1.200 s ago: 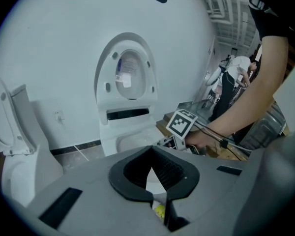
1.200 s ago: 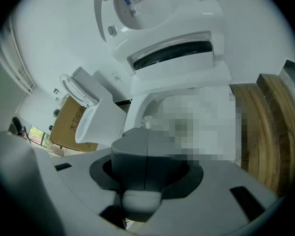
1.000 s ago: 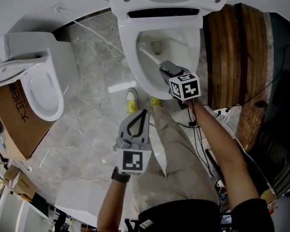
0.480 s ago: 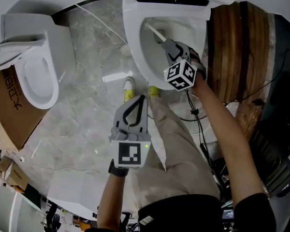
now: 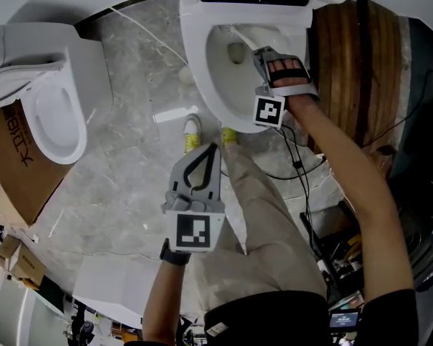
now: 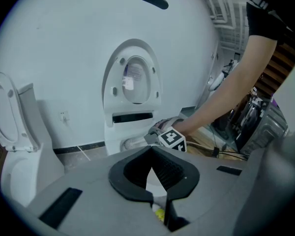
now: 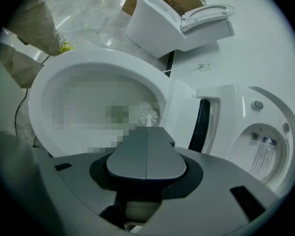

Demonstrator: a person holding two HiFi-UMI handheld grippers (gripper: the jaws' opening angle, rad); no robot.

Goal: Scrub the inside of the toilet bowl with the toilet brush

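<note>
The white toilet bowl [image 5: 200,85] is at the top of the head view, with its lid raised against the wall [image 6: 132,77]. My right gripper [image 5: 260,53] reaches over the bowl's right rim and is shut on the toilet brush, whose white handle [image 5: 234,33] slants toward the back of the bowl. In the right gripper view the jaws [image 7: 147,131] are pressed together and the round white brush head [image 7: 148,116] sits against the bowl's inner wall near the rim [image 7: 44,82]. My left gripper [image 5: 214,151] hangs over the floor, shut and empty [image 6: 150,150].
A second white toilet [image 5: 58,121] stands at the left beside a cardboard box [image 5: 11,179]. A wooden panel [image 5: 353,71] is right of the bowl, with cables [image 5: 303,166] on the floor. The person's legs and yellow shoes [image 5: 193,132] are before the bowl.
The right gripper has moved farther over the bowl and turned at the wrist, carrying the brush toward the bowl's back. The left gripper has stayed nearly still, shut.
</note>
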